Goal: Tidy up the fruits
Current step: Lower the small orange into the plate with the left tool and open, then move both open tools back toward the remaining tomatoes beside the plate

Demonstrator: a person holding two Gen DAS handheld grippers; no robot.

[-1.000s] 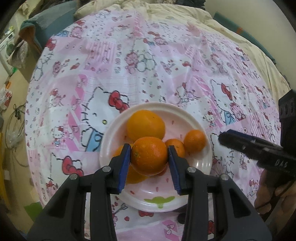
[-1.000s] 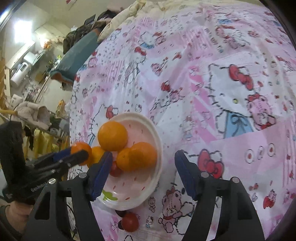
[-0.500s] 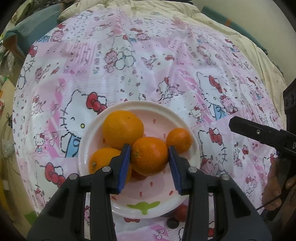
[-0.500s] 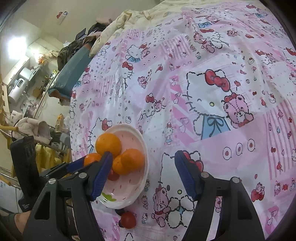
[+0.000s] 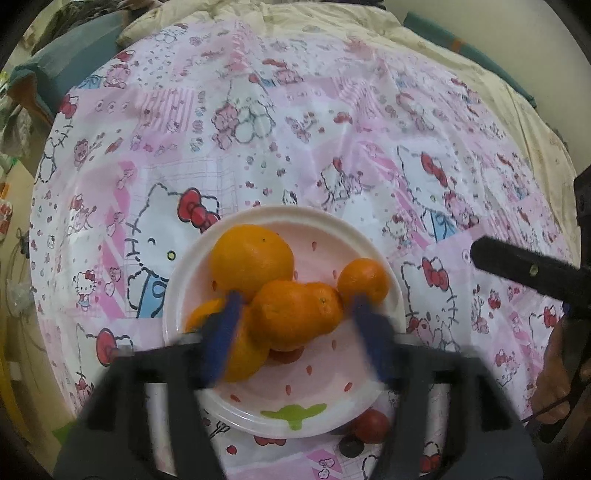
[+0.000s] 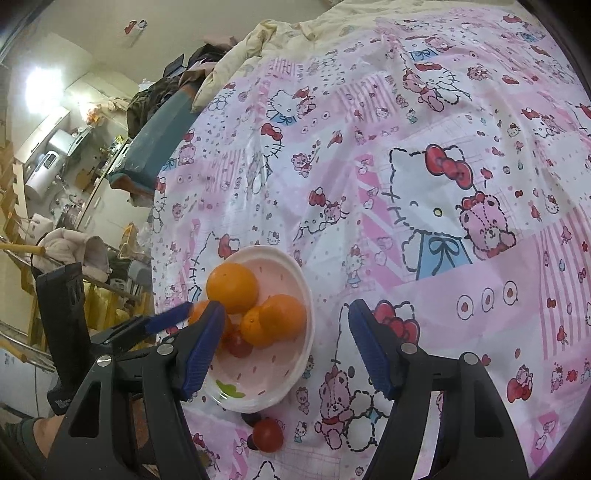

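L gripper (image 5: pixel 295 325) hangs low over the plate (image 5: pixel 373 402), blurred by motion; its blue pads (image 5: pixel 221 343) stand spread, one each side of the mid orange (image 5: pixel 284 314), w/ a visible gap on the right side, so released, gripping nothing. The pad on the other side looks to brush or overlap the fruit edge; can't tell if touching.

Plate is white/pink w/ small red seed marks and a green leaf print at the near rim. It sits on a pink Hello Kitty cloth (image 5: pixel 258 129) spread over a cream quilt (image 5: pixel 332 22). In the plate: big orange (image 5: pixel 251 254) at the far-left, mid orange in front of it and touching, smaller orange (image 5: pixel 364 280) at the right, another orange (image 5: pixel 236 354) near-left partly behind the pad, and something red under the pile, mostly hidden.

Off the plate, just beside its near rim: a red tomato-like fruit (image 6: pixel 267 435) and a dark grape-like one (image 6: pixel 251 417).

R gripper (image 6: pixel 286 345) is wide apart, empty, held above the plate's right edge and the cloth; its one pad overlaps the plate in view.

No readable text or brand: cloth shows cartoon cats and bears only. Wall sticker (image 6: pixel 135 26) too small to read.
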